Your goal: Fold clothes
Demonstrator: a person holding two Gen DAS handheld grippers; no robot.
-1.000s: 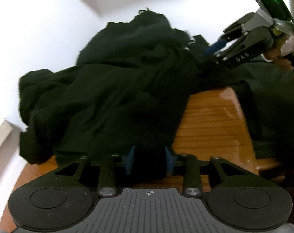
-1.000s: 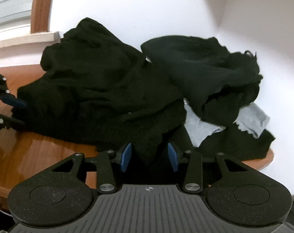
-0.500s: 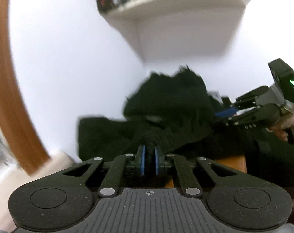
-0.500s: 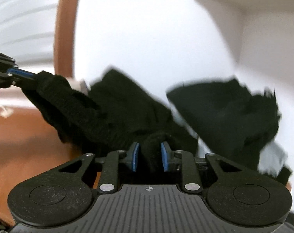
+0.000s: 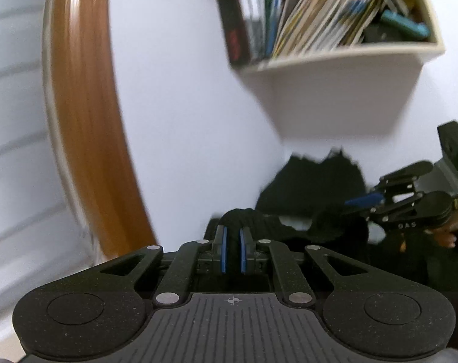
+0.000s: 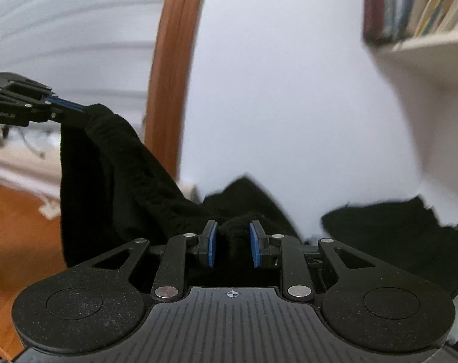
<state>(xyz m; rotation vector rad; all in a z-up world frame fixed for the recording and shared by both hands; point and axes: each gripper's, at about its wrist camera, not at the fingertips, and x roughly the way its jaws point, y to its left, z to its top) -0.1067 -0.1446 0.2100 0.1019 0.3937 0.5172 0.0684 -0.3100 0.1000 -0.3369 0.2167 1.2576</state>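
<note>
A black knitted garment [image 6: 117,163] hangs stretched in the air between both grippers. My left gripper [image 5: 232,236] is shut on a bunched fold of the black garment [image 5: 244,216], its blue pads nearly together. My right gripper [image 6: 232,236] is shut on a thicker fold of the same cloth. In the right wrist view the left gripper [image 6: 74,110] shows at the far left, pinching the garment's upper edge. The right gripper [image 5: 352,204] appears at the right of the left wrist view, held by a hand [image 5: 446,233]. The cloth's lower part is hidden behind the gripper bodies.
More dark clothes [image 6: 395,230] lie in a heap at the lower right, with another dark pile [image 5: 316,181] against the white wall. A shelf of books [image 5: 319,21] hangs above. A wooden frame [image 6: 171,69] stands at the left, and a wooden surface [image 6: 17,220] lies below.
Both grippers closed on folds of the black garment and lifted it off the wooden table. The views tilted upward, bringing the bookshelf and wooden frame into sight.
</note>
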